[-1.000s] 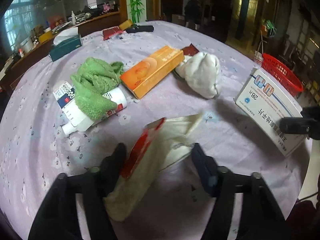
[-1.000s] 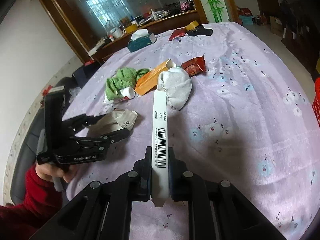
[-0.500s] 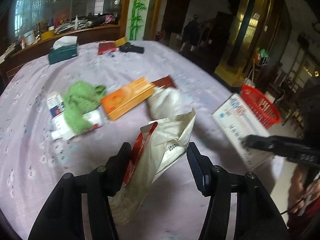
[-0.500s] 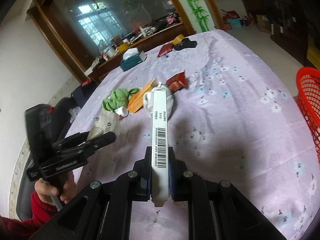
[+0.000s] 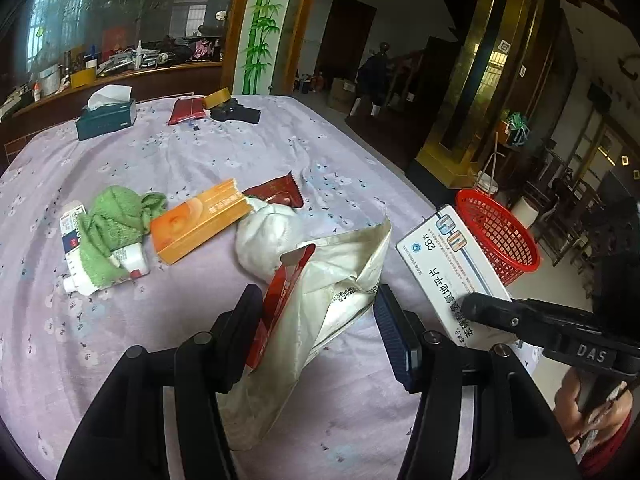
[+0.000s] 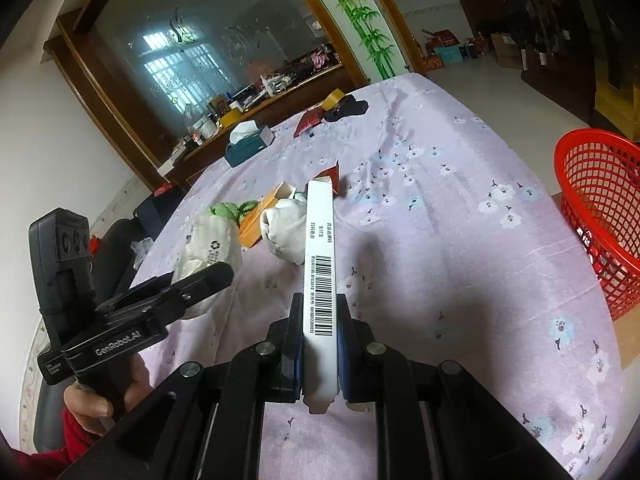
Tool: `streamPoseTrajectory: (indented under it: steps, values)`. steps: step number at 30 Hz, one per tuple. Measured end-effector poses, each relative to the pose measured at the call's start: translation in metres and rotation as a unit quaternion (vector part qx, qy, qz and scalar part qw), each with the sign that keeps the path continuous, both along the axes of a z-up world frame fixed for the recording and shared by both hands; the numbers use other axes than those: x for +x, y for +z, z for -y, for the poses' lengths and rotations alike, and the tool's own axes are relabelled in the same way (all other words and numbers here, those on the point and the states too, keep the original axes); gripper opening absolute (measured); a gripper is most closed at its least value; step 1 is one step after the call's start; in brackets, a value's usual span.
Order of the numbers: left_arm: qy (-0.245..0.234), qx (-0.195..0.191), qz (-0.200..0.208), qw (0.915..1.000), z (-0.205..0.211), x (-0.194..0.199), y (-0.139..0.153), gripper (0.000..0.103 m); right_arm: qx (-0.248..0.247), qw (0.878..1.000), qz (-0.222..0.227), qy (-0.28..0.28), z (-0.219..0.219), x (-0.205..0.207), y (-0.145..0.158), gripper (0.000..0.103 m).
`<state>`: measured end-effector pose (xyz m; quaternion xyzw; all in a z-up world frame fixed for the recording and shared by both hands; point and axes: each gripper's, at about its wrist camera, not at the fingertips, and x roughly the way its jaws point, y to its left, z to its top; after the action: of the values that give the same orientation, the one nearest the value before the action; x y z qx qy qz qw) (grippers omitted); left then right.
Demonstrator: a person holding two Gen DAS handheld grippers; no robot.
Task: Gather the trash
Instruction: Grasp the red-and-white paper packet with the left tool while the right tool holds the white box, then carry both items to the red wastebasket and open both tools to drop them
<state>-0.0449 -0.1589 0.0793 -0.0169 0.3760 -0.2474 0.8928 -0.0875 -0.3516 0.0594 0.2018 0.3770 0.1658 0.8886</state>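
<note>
My left gripper (image 5: 316,316) is shut on a crumpled cream and red bag (image 5: 316,300) and holds it above the table; both also show in the right wrist view, the gripper (image 6: 200,280) and the bag (image 6: 208,252). My right gripper (image 6: 318,328) is shut on a white medicine box (image 6: 320,248), held edge-up above the table; the box also shows in the left wrist view (image 5: 444,272). A red mesh basket (image 5: 496,232) stands on the floor past the table's right edge; it also shows in the right wrist view (image 6: 600,208).
On the lilac tablecloth (image 5: 200,152) lie a green towel (image 5: 112,224) over a tube, an orange box (image 5: 200,220), a white cloth bundle (image 5: 264,236), a dark red wrapper (image 5: 280,194). A tissue box (image 5: 106,114), red pouch and black item sit at the far edge.
Both grippers have risen and swung right toward the red basket, carrying the bag and the box. The basket now shows larger in both views.
</note>
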Motion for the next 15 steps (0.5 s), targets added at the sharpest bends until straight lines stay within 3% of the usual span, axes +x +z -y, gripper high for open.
streamPoseTrajectory:
  steps: [15]
  values:
    - [-0.004, 0.021, 0.014, 0.9997, 0.014, -0.003, 0.001, 0.056, -0.006, 0.999, 0.022, -0.03, 0.016, -0.016, 0.019, 0.014]
